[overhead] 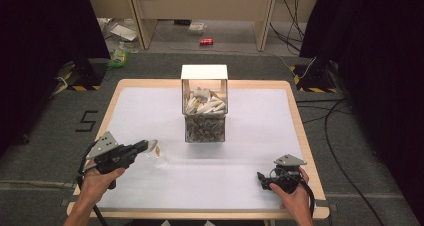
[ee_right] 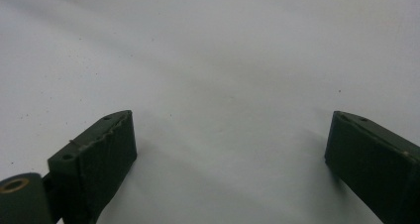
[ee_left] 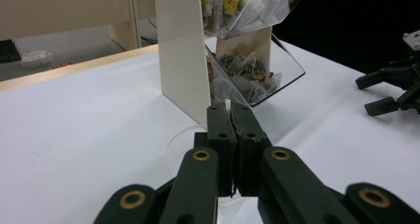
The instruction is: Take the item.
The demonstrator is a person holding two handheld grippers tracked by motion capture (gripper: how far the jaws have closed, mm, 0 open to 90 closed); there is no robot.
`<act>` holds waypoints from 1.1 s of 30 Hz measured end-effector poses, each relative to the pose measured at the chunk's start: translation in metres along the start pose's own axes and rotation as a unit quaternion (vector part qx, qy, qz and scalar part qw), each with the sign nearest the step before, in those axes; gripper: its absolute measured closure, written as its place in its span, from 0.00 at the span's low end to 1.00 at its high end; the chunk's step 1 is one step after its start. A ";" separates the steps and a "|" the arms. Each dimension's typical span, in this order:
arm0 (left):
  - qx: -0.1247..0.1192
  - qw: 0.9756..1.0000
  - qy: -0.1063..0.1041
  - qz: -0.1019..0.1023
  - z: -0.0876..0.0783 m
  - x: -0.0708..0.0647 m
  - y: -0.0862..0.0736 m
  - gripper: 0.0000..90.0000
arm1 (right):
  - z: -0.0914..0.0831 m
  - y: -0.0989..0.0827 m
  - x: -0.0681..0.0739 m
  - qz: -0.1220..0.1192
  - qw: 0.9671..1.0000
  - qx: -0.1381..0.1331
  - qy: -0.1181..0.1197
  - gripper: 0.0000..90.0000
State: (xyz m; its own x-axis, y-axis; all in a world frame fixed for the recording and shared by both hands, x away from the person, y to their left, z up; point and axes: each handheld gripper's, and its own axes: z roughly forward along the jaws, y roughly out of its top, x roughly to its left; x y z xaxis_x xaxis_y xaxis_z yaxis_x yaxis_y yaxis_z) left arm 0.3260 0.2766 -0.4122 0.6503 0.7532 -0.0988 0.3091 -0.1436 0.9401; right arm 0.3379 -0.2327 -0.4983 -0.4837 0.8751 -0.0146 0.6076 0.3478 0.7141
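On the white table (overhead: 250, 156), left gripper (ee_left: 229, 110) pinches tea bag (ee_left: 228, 105) over cup (overhead: 160, 156)

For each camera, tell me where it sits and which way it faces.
High view: above the person's side, looking forward and down on the table; both forearms, left gripper, right gripper.
Left gripper view: along its shut fingers, pinching a tea bag, toward the dispenser.
Right gripper view: open fingers over the white tabletop.
High and left gripper views share the dispenser.
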 end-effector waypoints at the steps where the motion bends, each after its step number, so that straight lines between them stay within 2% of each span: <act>1: 0.001 1.000 0.000 -0.001 0.001 0.000 -0.001 0.97 | 0.000 0.000 0.000 0.000 1.000 0.000 0.000 0.07; 19: 0.018 1.000 0.005 0.000 0.016 0.002 -0.013 0.94 | 0.000 0.000 0.000 0.000 1.000 0.000 0.000 0.07; 25: 0.016 1.000 0.004 0.000 0.018 0.001 -0.012 0.90 | 0.000 0.000 0.000 0.000 1.000 0.000 0.000 0.07; 33: 0.007 1.000 0.001 -0.003 0.016 0.000 -0.009 0.80 | 0.000 0.000 0.000 0.000 1.000 0.000 0.000 0.07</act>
State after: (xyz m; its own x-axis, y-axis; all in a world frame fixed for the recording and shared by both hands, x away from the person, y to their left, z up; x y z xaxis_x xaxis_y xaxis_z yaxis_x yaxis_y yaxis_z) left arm 0.3347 0.2675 -0.4262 0.6473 0.7550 -0.1048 0.3240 -0.1480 0.9344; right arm 0.3379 -0.2326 -0.4983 -0.4836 0.8752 -0.0143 0.6080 0.3476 0.7138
